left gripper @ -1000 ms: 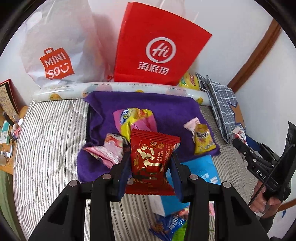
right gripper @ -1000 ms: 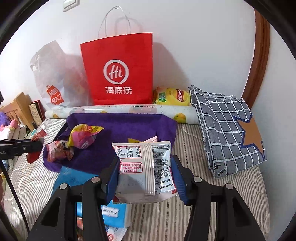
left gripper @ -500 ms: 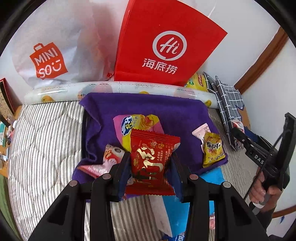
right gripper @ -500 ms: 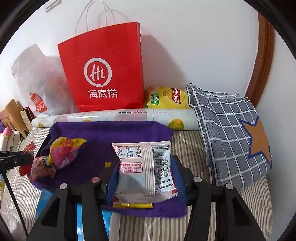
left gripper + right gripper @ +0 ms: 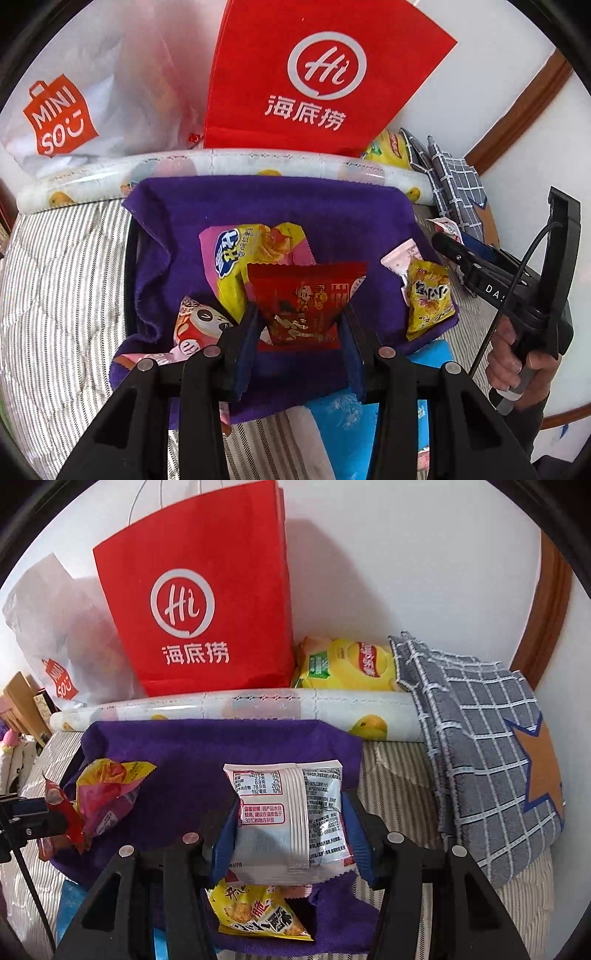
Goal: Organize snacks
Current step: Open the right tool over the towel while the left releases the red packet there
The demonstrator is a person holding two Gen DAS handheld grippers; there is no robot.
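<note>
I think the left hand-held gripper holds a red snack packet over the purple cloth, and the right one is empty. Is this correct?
Not quite. The right hand-held gripper is not empty: the right wrist view shows it shut on a white snack packet. The left hand-held gripper does hold the red snack packet over the purple cloth.

At lower centre, the left hand-held gripper (image 5: 299, 325) clamps a red snack packet (image 5: 303, 295) above the purple cloth (image 5: 266, 206); a yellow-pink packet (image 5: 240, 254) lies just behind it.
</note>
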